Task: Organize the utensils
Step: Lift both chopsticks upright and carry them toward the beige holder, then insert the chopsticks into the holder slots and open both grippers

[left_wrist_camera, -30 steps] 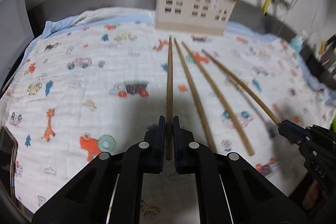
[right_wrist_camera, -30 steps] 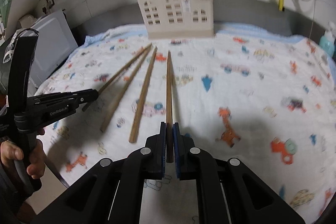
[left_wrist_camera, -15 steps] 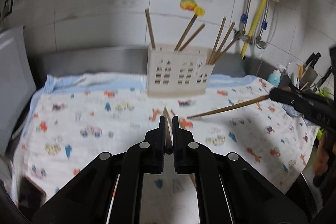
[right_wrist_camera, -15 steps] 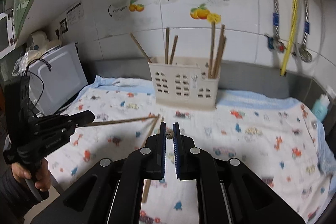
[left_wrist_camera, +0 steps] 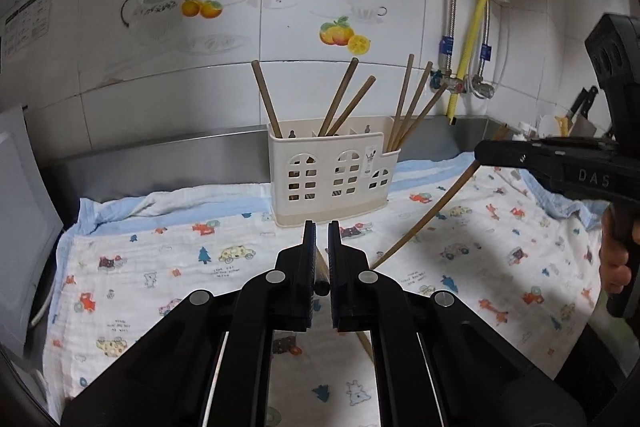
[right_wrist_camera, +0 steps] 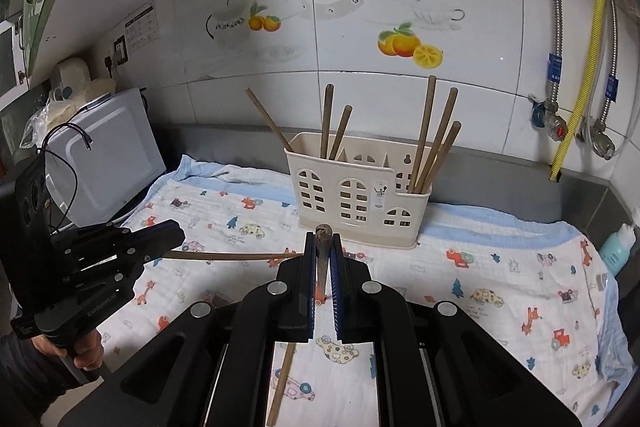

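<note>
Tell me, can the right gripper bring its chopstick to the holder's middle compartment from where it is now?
Probably yes. The right gripper is shut on a chopstick, facing the cream utensil holder. Only printed cloth lies between, and the middle compartment looks empty; the left gripper stays aside.

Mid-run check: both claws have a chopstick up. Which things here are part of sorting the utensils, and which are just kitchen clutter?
Job:
left claw shut on a chopstick
right claw shut on a second chopstick
cream holder, six chopsticks already standing in it
loose chopstick on the cloth

Clutter:
microwave
yellow hose
teal bottle
knives
</note>
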